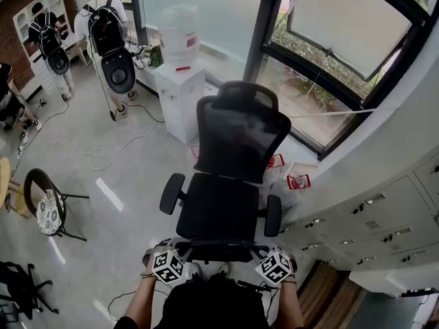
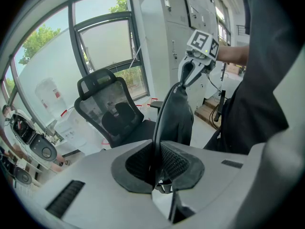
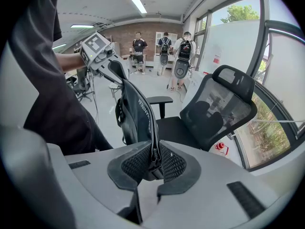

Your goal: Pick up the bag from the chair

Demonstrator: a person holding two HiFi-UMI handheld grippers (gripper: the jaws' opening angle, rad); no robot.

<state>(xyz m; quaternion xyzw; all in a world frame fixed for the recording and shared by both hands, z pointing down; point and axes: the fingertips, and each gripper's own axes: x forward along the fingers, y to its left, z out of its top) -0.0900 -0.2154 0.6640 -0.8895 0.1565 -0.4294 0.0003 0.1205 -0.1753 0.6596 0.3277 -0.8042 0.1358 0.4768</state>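
Observation:
The black bag (image 1: 215, 303) hangs between my two grippers, clear of the black office chair (image 1: 221, 205) just ahead of it. My left gripper (image 1: 169, 266) is shut on one end of the bag's top edge, its jaws (image 2: 156, 165) clamped on the fabric. At the other end my right gripper (image 1: 274, 267) is shut the same way, its jaws (image 3: 153, 160) closed on the zipper edge. The bag (image 2: 176, 114) stretches from the left gripper to the right gripper (image 2: 191, 70). From the right gripper view the bag (image 3: 135, 112) runs up to the left gripper (image 3: 108, 63). The chair seat (image 3: 175, 128) holds nothing.
A white water dispenser (image 1: 180, 81) stands behind the chair by the window. White plastic bags (image 1: 291, 177) lie at the chair's right, beside grey cabinets (image 1: 374, 218). Two people with backpacks (image 1: 106, 33) stand far left. A small round chair (image 1: 46, 209) sits at left.

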